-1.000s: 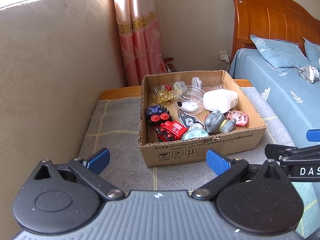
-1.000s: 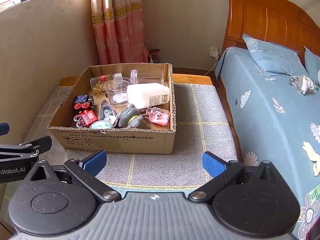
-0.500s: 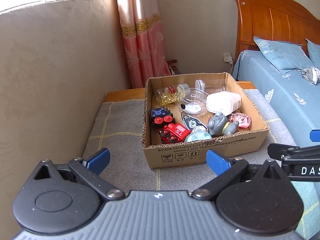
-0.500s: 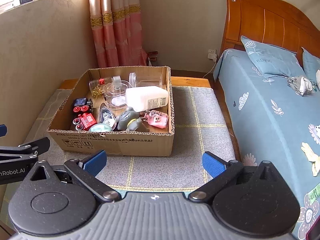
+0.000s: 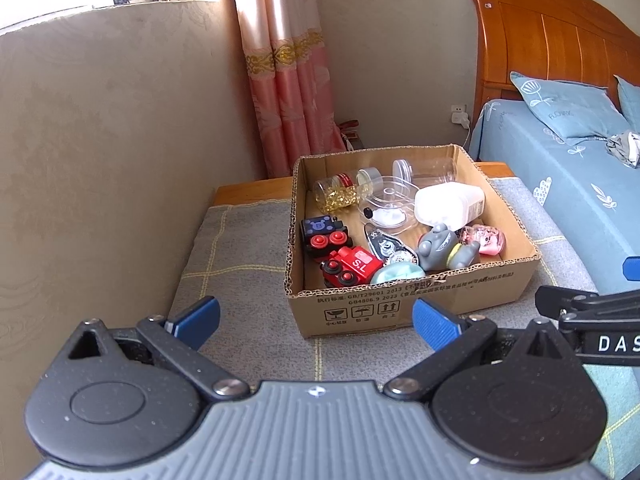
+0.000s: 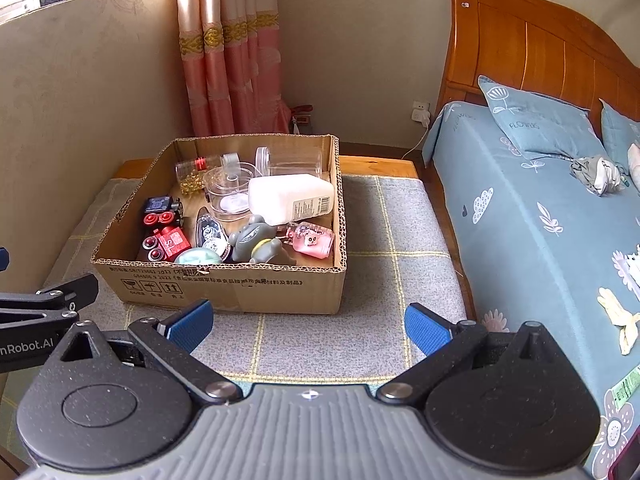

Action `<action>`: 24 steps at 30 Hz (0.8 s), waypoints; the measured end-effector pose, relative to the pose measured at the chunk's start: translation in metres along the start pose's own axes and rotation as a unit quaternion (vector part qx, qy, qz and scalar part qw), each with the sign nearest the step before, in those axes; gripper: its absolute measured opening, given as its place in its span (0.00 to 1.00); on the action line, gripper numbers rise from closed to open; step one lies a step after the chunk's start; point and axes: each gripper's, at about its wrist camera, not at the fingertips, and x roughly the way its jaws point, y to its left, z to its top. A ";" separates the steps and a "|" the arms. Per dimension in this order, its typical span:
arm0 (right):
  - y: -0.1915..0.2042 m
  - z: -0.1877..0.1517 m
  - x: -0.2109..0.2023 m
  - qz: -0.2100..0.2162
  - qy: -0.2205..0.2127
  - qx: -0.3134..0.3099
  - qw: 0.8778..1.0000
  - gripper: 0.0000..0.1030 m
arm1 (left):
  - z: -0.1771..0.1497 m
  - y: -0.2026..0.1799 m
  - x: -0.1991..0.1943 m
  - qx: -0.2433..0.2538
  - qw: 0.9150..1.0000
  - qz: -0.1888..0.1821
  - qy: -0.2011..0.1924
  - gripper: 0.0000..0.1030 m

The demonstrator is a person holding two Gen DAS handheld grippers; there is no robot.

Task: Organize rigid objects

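Observation:
A cardboard box (image 5: pixel 400 304) (image 6: pixel 240 284) sits on a grey checked mat. It holds a red toy train (image 5: pixel 352 266) (image 6: pixel 170 242), a dark toy car (image 5: pixel 322 232), a grey shark figure (image 5: pixel 444 248) (image 6: pixel 256 240), a pink bottle (image 6: pixel 312 240), a white bottle (image 6: pixel 292 198), clear containers (image 5: pixel 388 200) and a jar of gold beads (image 5: pixel 336 194). My left gripper (image 5: pixel 316 318) hovers open short of the box's near left corner. In front of the box's right half, my right gripper (image 6: pixel 308 322) is open too. Both hold nothing.
A bed (image 6: pixel 540 220) with blue sheets and a wooden headboard (image 6: pixel 532 48) runs along the right. A beige wall (image 5: pixel 100 160) stands close on the left, with a pink curtain (image 5: pixel 292 80) behind. The mat (image 6: pixel 400 248) has bare room right of the box.
Both grippers have drawn back and up a little from the box, so it looks smaller and farther. The objects inside have not moved. Both jaws stay open.

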 end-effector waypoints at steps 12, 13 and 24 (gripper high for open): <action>0.000 0.000 -0.002 0.001 0.000 -0.001 1.000 1.00 | 0.000 0.000 -0.001 -0.001 1.000 0.000 -0.001 0.99; 0.000 0.000 -0.002 0.000 0.000 -0.001 1.000 1.00 | 0.000 0.000 -0.001 -0.001 1.000 0.000 -0.001 0.99; -0.001 -0.001 -0.004 0.003 -0.004 0.000 1.000 1.00 | -0.001 0.000 -0.003 -0.001 1.000 0.001 -0.002 0.99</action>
